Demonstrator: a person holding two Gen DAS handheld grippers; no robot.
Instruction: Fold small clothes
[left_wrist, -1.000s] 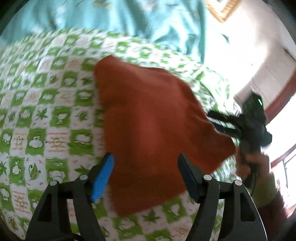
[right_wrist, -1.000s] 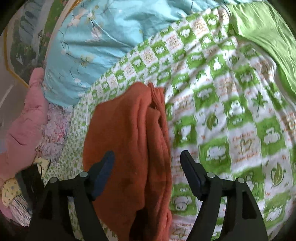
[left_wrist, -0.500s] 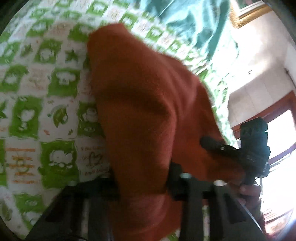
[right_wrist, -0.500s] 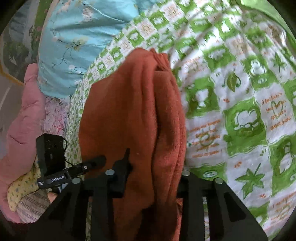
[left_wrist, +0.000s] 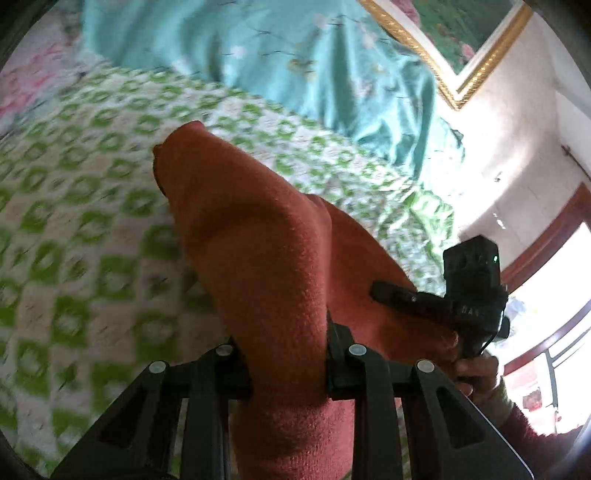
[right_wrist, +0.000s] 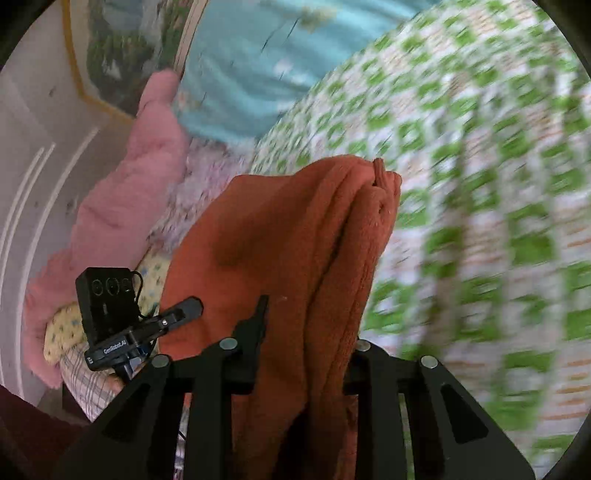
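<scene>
A rust-orange knit garment (left_wrist: 258, 251) is folded in layers and lifted off the green-and-white checked bedspread (left_wrist: 92, 206). My left gripper (left_wrist: 288, 365) is shut on its near edge, cloth bulging between the jaws. My right gripper (right_wrist: 303, 369) is shut on the other near edge of the same garment (right_wrist: 295, 236); its folded layers run away from me to a bunched far tip. Each gripper shows in the other's view: the right one (left_wrist: 436, 306) at the right, the left one (right_wrist: 155, 325) at the lower left.
A turquoise floral quilt (left_wrist: 258, 55) lies at the head of the bed. A pink fluffy garment (right_wrist: 122, 177) and a yellow dotted cloth (right_wrist: 66, 328) lie at the left. A framed picture (left_wrist: 454, 48) hangs on the wall. A bright window (left_wrist: 554, 295) is at the right.
Both grippers went from open over the flat garment to shut on its near edge. They have lifted it off the bedspread, and the cloth now hangs from both.
</scene>
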